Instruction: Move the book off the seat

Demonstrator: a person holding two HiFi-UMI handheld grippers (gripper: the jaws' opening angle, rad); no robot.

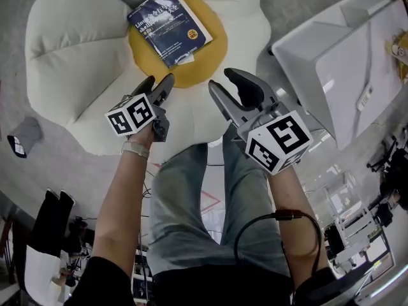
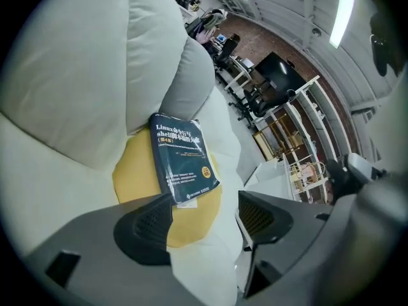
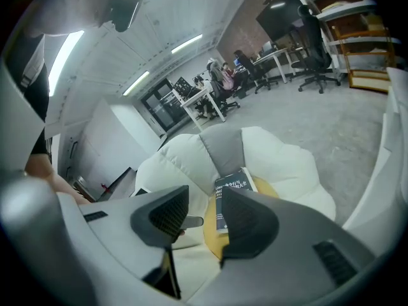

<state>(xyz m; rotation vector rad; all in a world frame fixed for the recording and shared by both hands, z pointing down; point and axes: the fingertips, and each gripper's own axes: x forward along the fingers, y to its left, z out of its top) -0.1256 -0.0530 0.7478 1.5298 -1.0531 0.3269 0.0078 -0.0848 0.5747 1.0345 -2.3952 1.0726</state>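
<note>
A dark blue book [image 1: 169,25] lies flat on the yellow centre [image 1: 191,69] of a white flower-shaped seat [image 1: 70,56]. The book [image 2: 183,157] shows ahead of the left jaws, its near corner just past the left pad, and the book [image 3: 231,192] peeks between the right jaws. My left gripper [image 1: 158,89] hovers open just short of the book's near edge, nothing between its fingers. My right gripper [image 1: 231,89] is open too, over the seat's front petal, to the right of the book.
A white plastic box [image 1: 344,56] stands right of the seat. A small dark object [image 1: 22,136] lies on the grey floor at left. Office desks, chairs and people fill the far background in the right gripper view. My legs stand close to the seat's front.
</note>
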